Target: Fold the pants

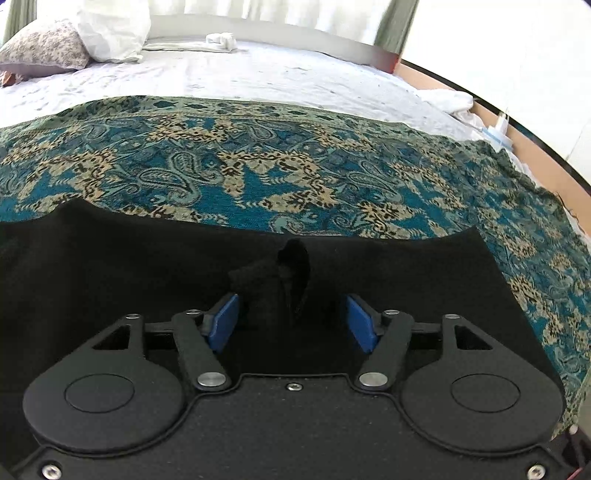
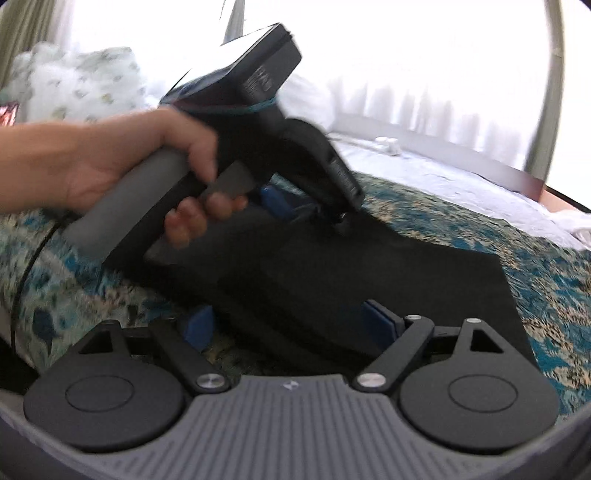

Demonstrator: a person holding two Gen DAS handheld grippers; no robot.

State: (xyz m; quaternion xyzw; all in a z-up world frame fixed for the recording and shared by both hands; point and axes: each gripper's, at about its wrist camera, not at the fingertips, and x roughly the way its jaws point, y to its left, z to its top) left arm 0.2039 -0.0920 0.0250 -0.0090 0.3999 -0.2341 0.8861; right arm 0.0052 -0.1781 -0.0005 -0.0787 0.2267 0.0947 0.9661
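Black pants point(image 1: 406, 280) flat on paisley blanket point(image 1: 258, 166). Left gripper point(image 1: 291, 317) spread around raised fold, pads clear. Right gripper point(image 2: 291, 325) spread over pants edge.

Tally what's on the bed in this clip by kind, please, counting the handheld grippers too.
Black pants: 1
Patterned teal blanket: 1
Pillows: 2, floral and white
Folded white cloth: 1
Grippers: 2, left gripper, right gripper
Total: 7

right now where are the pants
Left wrist view: the black pants lie low in the frame on the paisley blanket, a raised fold between the open jaws.
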